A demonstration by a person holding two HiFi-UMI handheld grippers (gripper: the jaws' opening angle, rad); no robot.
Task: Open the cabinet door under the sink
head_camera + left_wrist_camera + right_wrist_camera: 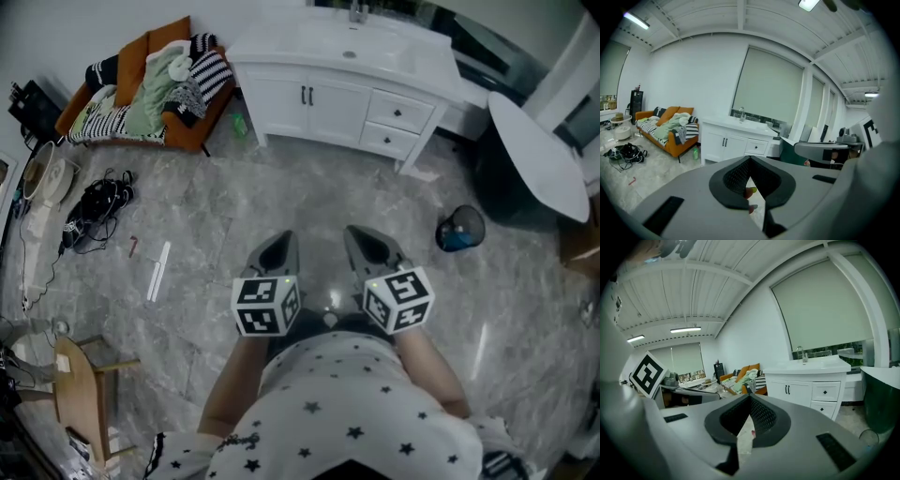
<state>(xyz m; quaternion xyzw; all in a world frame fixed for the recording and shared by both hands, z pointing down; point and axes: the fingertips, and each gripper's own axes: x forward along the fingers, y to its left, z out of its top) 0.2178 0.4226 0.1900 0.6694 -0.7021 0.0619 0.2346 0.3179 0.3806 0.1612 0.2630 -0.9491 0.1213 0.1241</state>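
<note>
A white sink cabinet (337,98) stands against the far wall, with two shut doors carrying dark handles (307,95) and two drawers (398,114) to their right; a basin and tap (354,14) sit on top. The same cabinet (726,143) shows across the room in the left gripper view, and as the cabinet (806,387) in the right gripper view. My left gripper (278,251) and right gripper (370,246) are held side by side close to my body, well short of the cabinet. Both are shut and hold nothing.
An orange sofa (141,89) piled with clothes stands left of the cabinet. Cables (94,206) and small items lie on the grey floor at left. A dark bin (459,228) and a white round table (539,155) are at right. A wooden stool (80,394) is near left.
</note>
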